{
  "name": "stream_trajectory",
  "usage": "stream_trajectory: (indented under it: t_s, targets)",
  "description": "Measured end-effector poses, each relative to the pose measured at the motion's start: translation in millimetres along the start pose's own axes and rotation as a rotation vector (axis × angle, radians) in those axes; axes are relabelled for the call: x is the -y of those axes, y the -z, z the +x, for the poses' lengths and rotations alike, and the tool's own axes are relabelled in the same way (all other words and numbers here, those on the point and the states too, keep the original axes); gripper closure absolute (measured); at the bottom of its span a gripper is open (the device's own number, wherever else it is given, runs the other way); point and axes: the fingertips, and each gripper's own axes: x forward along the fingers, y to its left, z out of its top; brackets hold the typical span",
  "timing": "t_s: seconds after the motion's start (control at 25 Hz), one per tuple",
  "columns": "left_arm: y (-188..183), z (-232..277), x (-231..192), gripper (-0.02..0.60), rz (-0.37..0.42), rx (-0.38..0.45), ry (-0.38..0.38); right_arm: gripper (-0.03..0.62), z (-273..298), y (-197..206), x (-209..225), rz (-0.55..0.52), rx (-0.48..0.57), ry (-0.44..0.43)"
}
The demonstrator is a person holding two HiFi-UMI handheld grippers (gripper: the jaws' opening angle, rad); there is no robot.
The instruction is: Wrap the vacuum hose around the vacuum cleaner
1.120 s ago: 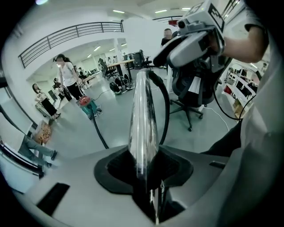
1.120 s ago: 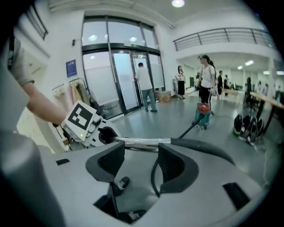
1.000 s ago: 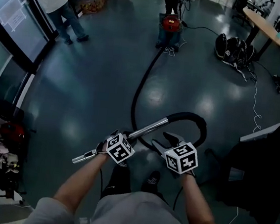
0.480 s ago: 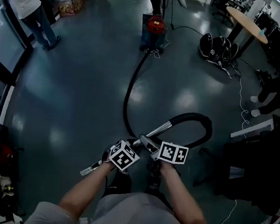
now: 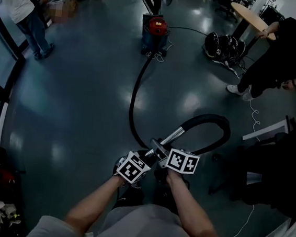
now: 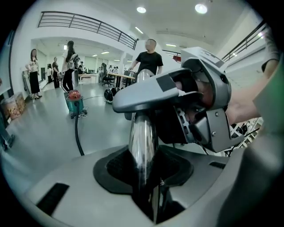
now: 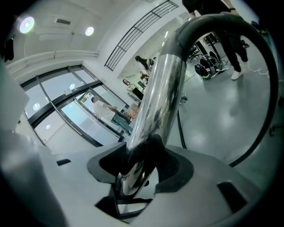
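Tube (image 5: 167,140) of shiny metal is the near end of the hose (image 5: 133,92). Both grippers are on it, close in front of the person. The left gripper (image 6: 144,173) has its jaws shut tight on the near part of the tube. The right gripper (image 7: 141,170) is just beside it, a bit farther along the tube. Its jaws are closing with the tube between them. One pad seems to touch the metal, but the view is bent, so maybe they are not squeezing it yet.

The black hose starts at the far end of the tube. It bends to the right in a big loop and curls round near the grippers. Then it runs along the floor (image 5: 76,97) in a long curve to the vacuum (image 5: 156,28). The vacuum has a red top and stands far off, well apart from the grippers. The hose lies stretched out and is not yet wound round it.

A person in black (image 5: 282,45) stands far right by a round table (image 5: 253,16). Another person in a white top (image 5: 23,2) stands far left.
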Motion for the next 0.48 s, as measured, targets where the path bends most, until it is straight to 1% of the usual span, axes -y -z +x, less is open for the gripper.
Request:
stream_trajectory:
  t_s: [0.12,0.2,0.28,0.36,0.48]
  targets:
    - [-5,4,-2,0.431,0.016,0.022,0.013,0.404,0,-4,5,-0.003,-0.028,0.02]
    - [-7,10,-1,0.43,0.049,0.033,0.031,0.405,-3,-6,8,-0.006,-0.041,0.023]
    - [-6,14,-3,0.422,0.091,0.016,0.04,0.407,-5,-11,14,-0.006,-0.043,0.025]
    - [-4,15,-7,0.37,0.123,-0.012,0.043,0.41,-10,-18,26,-0.002,-0.04,0.038]
    - [5,11,-17,0.364,0.155,-0.06,0.016,0.417,-19,-31,50,0.004,-0.035,0.059]
